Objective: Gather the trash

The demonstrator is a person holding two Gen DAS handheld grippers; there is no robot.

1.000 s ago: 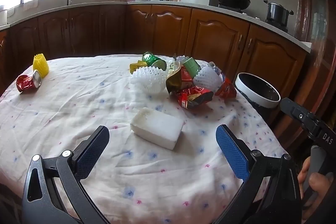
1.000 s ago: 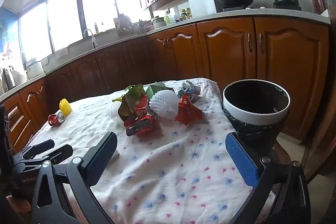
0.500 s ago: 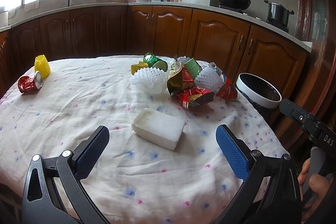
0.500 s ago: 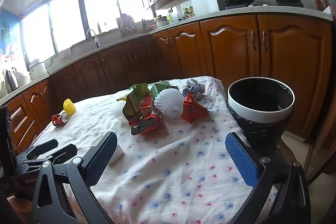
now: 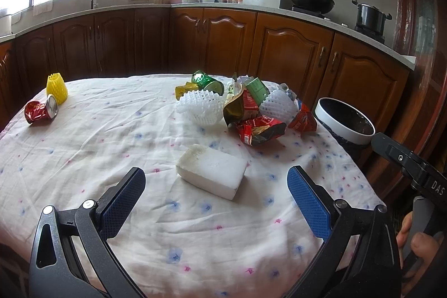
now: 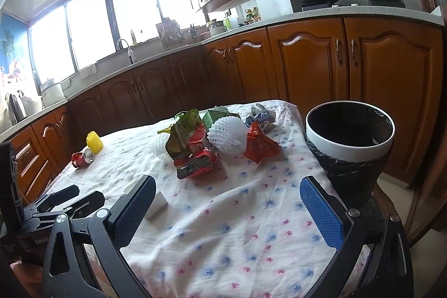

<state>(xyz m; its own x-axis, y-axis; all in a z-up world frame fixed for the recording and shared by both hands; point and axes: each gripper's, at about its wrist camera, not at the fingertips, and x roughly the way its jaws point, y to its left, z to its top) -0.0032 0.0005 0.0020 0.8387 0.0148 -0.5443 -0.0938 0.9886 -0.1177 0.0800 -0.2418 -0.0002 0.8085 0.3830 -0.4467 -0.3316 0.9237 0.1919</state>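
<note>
Fingers of the left gripper (image 5: 215, 186) stand wide apart and empty, low over the surface (image 5: 83, 147), and the foam block (image 5: 211, 171) lies straight ahead between their lines, just beyond the tips. Its long axis runs across the gap, slanting from near right to far left, so a grasp would have to close on its short ends or the wrist would have to turn. The right gripper (image 6: 227, 203) is also spread and empty; from it the block (image 6: 157, 204) shows only as a white corner behind the left finger (image 6: 134, 210), off to its left. The left hand is likely the nearer to the block. The right is better placed for the wrapper pile (image 6: 215, 143) ahead and the bin (image 6: 349, 141), which stands at the surface's right edge.
</note>
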